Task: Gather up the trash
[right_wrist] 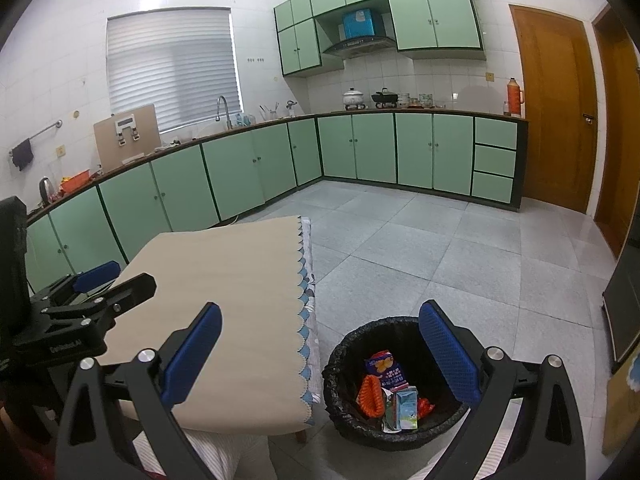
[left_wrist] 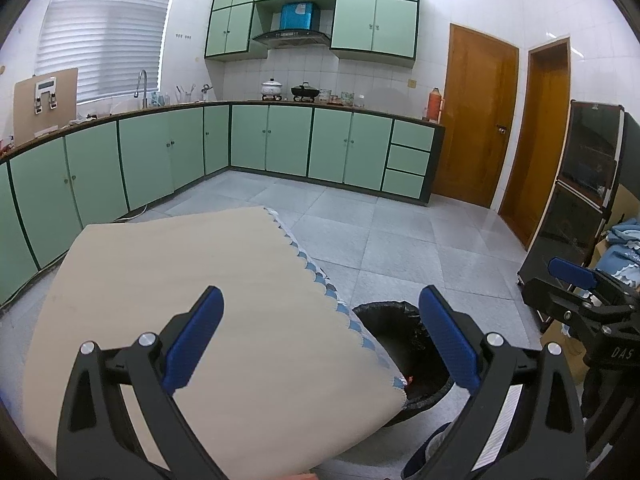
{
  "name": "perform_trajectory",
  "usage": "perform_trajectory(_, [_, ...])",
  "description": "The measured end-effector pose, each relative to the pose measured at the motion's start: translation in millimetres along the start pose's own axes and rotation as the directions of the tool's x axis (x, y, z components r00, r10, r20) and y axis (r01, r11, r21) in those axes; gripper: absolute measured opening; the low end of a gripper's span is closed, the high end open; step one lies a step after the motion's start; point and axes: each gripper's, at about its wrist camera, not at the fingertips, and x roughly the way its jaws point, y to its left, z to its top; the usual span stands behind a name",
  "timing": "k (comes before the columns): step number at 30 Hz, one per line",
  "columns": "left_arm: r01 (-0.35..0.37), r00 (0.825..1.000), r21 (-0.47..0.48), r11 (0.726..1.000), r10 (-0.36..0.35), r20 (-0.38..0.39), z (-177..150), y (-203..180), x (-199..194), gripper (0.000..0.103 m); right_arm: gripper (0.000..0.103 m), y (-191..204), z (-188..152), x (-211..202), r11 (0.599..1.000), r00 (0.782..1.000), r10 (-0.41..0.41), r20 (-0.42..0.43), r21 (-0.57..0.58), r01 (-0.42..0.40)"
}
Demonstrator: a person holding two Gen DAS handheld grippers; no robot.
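A black-lined trash bin (right_wrist: 344,396) stands on the floor right of the table (right_wrist: 224,280). Inside lie a blue snack bag (right_wrist: 386,366), an orange wrapper (right_wrist: 370,396), a small milk carton (right_wrist: 406,406) and a red scrap (right_wrist: 425,407). My right gripper (right_wrist: 320,356) is open and empty above the bin's near left side. My left gripper (left_wrist: 320,340) is open and empty over the table's right edge; the bin (left_wrist: 396,320) shows partly behind the cloth. Each gripper shows in the other's view: the right one (left_wrist: 576,280), the left one (right_wrist: 108,276).
The table wears a beige cloth with a blue scalloped edge (left_wrist: 332,292). Green cabinets (right_wrist: 248,172) run along the far walls with a sink and pots on the counter. Wooden doors (right_wrist: 556,108) are far right. A dark cabinet (left_wrist: 580,192) and cardboard boxes (left_wrist: 568,356) stand at right.
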Motion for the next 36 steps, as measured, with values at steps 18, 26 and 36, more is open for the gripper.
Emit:
perform_trajectory(18, [-0.003, 1.000, 0.012, 1.000, 0.003, 0.003, -3.4, -5.6, -0.7, 0.095, 0.097, 1.2, -0.3, 0.9, 1.000, 1.000, 0.002, 0.002, 0.009, -0.002])
perform_trajectory(26, [-0.003, 1.000, 0.016, 1.000, 0.003, 0.003, -3.1, -6.3, -0.5, 0.095, 0.097, 0.3, -0.2, 1.4, 1.000, 1.000, 0.000, -0.001, 0.011, 0.000])
perform_trajectory(36, [-0.003, 1.000, 0.015, 1.000, 0.003, 0.003, -2.2, -8.0, -1.1, 0.095, 0.097, -0.4, 0.2, 2.1, 1.000, 1.000, 0.000, -0.003, 0.013, 0.000])
